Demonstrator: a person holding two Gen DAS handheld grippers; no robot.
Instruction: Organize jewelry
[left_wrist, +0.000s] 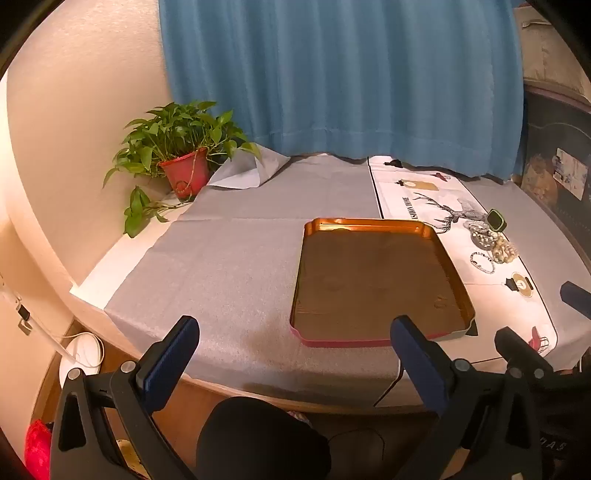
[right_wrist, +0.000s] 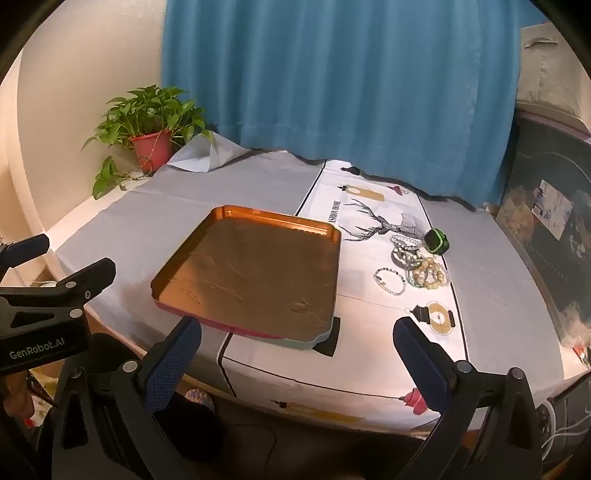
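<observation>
From my left wrist camera, my left hand-held gripper (left_wrist: 295, 354) is spread wide with nothing between its pads, hanging over the near edge of the counter (left_wrist: 229, 266). The empty copper tray (left_wrist: 376, 225) lies just ahead, and the jewelry pile (left_wrist: 487, 240) sits well to its right on the printed cloth, too small here to sort piece from piece. From my right wrist camera, my right hand-held gripper (right_wrist: 297, 349) is equally spread and empty. The jewelry shows better: a thin beaded bracelet (right_wrist: 389, 281) lying alone, a chunky cream bead bracelet (right_wrist: 432, 275) tangled with others, and what may be a green watch (right_wrist: 436, 240). I judge these light, limp and slippery; I would pinch across one strand, starting with the lone bracelet.
</observation>
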